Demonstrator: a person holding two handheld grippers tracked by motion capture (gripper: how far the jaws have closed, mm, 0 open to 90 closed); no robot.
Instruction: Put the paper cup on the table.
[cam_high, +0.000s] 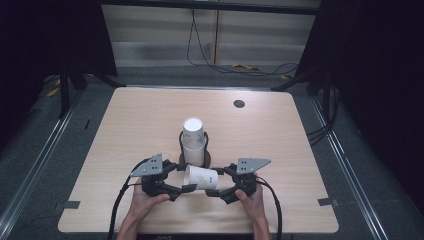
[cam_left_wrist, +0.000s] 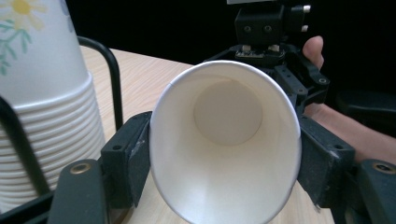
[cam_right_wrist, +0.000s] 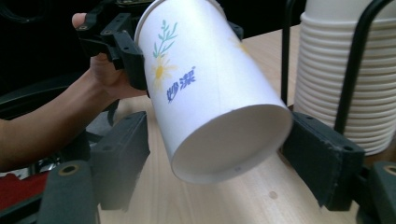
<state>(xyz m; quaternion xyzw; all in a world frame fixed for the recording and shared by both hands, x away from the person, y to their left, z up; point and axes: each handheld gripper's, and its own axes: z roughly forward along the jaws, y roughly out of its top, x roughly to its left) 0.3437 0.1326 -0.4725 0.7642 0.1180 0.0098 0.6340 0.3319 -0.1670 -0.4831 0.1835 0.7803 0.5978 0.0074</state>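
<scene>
Hands at the near table edge hold 2 black two-jaw grippers facing each other. Left gripper (cam_high: 189, 188) clamps the rim end of a white paper cup with a flower print (cam_high: 201, 177), lying on its side above the light wooden table (cam_high: 280, 150). Right gripper (cam_high: 212, 192) has its jaws parted around the cup base, left jaw clear. Behind stands a stack of white paper cups (cam_high: 194, 141) in a black wire holder (cam_high: 180, 142).

white paper cup (cam_right_wrist: 210, 88) with yellow daisy print, black jaws, light wood table (cam_high: 125, 125)
</scene>
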